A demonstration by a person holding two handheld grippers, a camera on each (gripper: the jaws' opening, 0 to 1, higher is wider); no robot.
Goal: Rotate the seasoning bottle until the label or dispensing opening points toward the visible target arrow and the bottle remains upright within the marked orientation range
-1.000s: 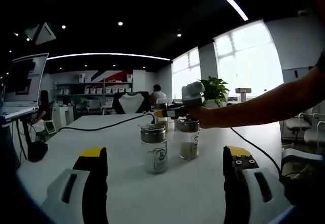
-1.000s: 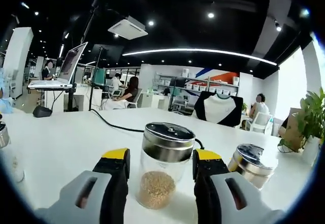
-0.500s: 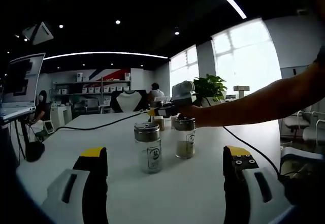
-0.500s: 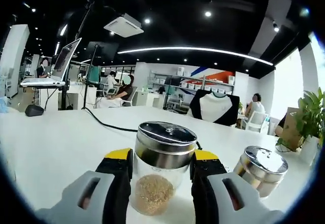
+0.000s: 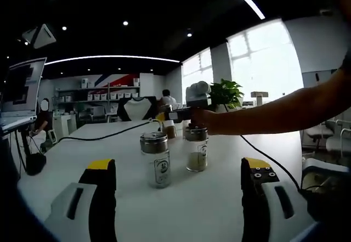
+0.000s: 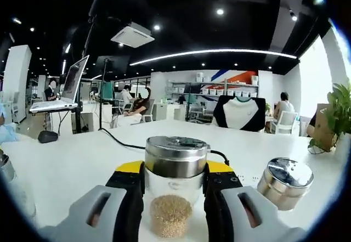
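Between the right gripper (image 6: 174, 190)'s jaws: seasoning bottle (image 6: 174, 190), clamped at the clear glass wall just under the cap, yellow pads pressing on both sides. Upright, or close to it. A grip this high leaves the base free, which suits turning the bottle about its own axis without tipping. Cap: brushed steel, round, flat-topped. Body: smooth glass cylinder, tan granules heaped at the bottom. Whether the base touches the white counter (image 6: 77, 165) cannot be told. No target arrow legible; no label faces this camera.

Right of those jaws, just beside: second shaker (image 6: 284, 183), steel lid with fine perforations.

Ahead of the left gripper (image 5: 178, 198)'s jaws, roughly midway between them: labelled bottle (image 5: 155, 159), glass with steel cap and a pale printed label, standing untouched. Slightly right of it and farther off, a bottle gripped at the neck by the right gripper at the end of the person's forearm (image 5: 285, 110); very likely the clamped bottle itself.

Left jaws: spread wide, empty, held back, judged idle. Black cable (image 5: 104, 138) trails across the counter beyond.
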